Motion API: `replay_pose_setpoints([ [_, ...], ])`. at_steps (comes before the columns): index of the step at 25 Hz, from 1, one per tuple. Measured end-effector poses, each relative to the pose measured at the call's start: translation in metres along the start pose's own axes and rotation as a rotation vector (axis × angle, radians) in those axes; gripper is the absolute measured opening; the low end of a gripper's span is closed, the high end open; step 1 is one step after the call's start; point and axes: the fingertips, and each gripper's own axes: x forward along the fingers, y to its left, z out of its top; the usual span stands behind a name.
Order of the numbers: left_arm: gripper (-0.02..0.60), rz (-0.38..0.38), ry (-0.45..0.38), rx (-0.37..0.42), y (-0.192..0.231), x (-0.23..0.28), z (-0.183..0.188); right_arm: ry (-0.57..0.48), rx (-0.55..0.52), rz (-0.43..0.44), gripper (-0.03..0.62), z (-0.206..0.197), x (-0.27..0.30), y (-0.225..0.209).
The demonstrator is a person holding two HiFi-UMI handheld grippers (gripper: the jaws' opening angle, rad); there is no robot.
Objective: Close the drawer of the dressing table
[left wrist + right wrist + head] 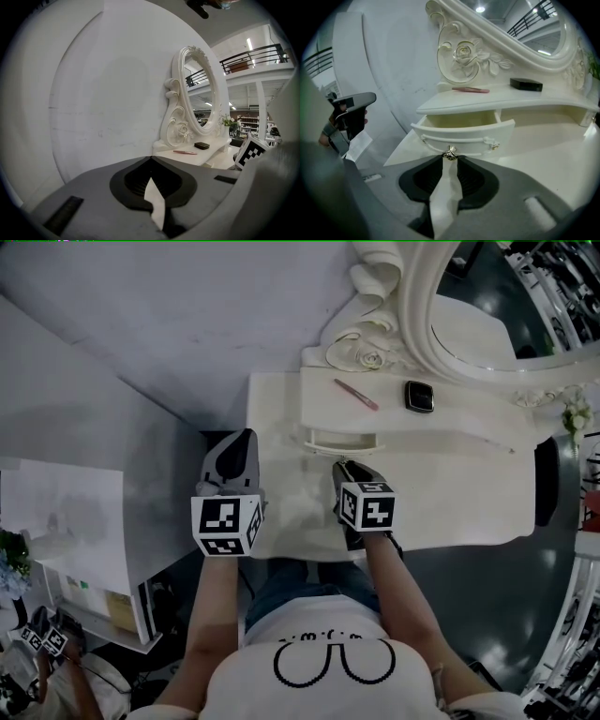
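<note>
Here's the dressing table [450, 493], glossy cream-white with a broad curved top, standing against a plain matt grey wall [169, 315]. Rising off its back edge is the big oval mirror [487, 306], with a thick moulded frame and scrollwork, and a carved rose [464, 52] at its foot.

Under the raised shelf at the table's left sits the drawer [459, 131]. It's pulled part-way out, its bowed front carrying a draped moulding, the pale inside walls on show.

Now the tools. The left gripper [244, 442], grey and smooth with a black-and-white marker cube behind, hangs over the table's left edge, well clear of the drawer. In its own view the left gripper's tips are pressed together with nothing between them, and only a thin white sliver shows lower down the gap.

The right gripper [342, 467] points straight at the drawer front. Its ribbed black pads [474, 180] stand a narrow slot apart, and the tips are pinched on the little shiny metal knob [450, 153] at the middle of the front.

Up on the shelf are a flat black box [419, 396] with rounded corners and, left of it, a slim pink pen [356, 395] lying at an angle.
</note>
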Motion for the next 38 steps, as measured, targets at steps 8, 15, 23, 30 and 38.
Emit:
replay_pose_setpoints([
  [8, -0.002, 0.020, -0.021, -0.008, 0.005, 0.005, 0.009, 0.033, -0.072, 0.007, 0.100, 0.008, 0.011, 0.004],
  [15, -0.002, 0.035, -0.026, -0.020, 0.010, 0.009, 0.011, 0.035, -0.102, -0.001, 0.100, 0.016, 0.013, 0.000],
  [23, -0.002, 0.043, -0.018, -0.012, 0.007, 0.011, 0.009, 0.023, -0.129, 0.001, 0.100, 0.028, 0.019, -0.004],
  [30, -0.002, 0.068, -0.010, -0.011, 0.015, 0.006, 0.007, 0.011, -0.136, -0.018, 0.101, 0.040, 0.028, -0.010],
  [38, -0.002, 0.078, -0.022, 0.006, 0.018, 0.000, 0.016, 0.000, -0.106, -0.023, 0.101, 0.046, 0.031, -0.012],
])
